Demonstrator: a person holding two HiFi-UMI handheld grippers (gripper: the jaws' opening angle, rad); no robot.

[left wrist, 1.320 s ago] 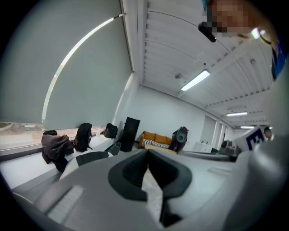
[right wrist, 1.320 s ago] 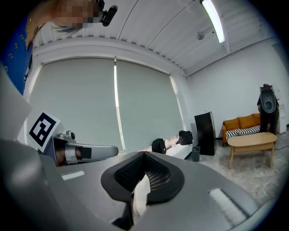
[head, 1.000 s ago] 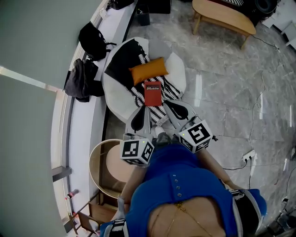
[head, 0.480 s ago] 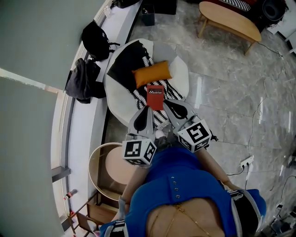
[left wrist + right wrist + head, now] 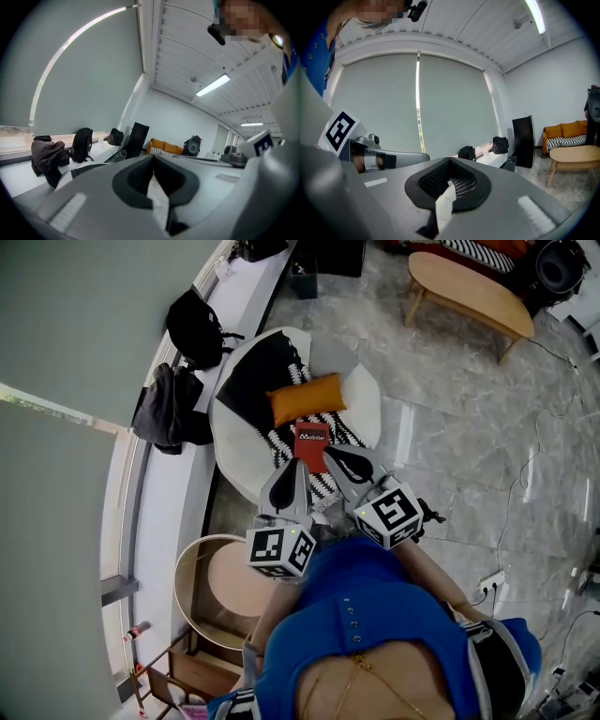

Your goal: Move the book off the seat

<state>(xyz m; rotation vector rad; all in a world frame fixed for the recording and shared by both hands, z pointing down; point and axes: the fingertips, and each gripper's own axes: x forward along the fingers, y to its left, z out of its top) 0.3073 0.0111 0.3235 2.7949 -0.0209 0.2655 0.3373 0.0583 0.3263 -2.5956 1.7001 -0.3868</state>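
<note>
A red book lies on the round white seat, on a black-and-white patterned throw, just below an orange cushion. My left gripper and right gripper are both held up in front of the person's blue top, their tips at the near edge of the seat, just short of the book. Each is shut with nothing in it. In the left gripper view and the right gripper view the jaws point up and outward at the room, so neither shows the book.
A round wooden side table stands at the seat's near left. Two dark bags sit on the white window ledge. A long wooden bench stands at the back right. Cables cross the marble floor.
The head view has drifted, so the seat and book sit slightly higher in frame. Both grippers have come a little closer to the book's near edge.
</note>
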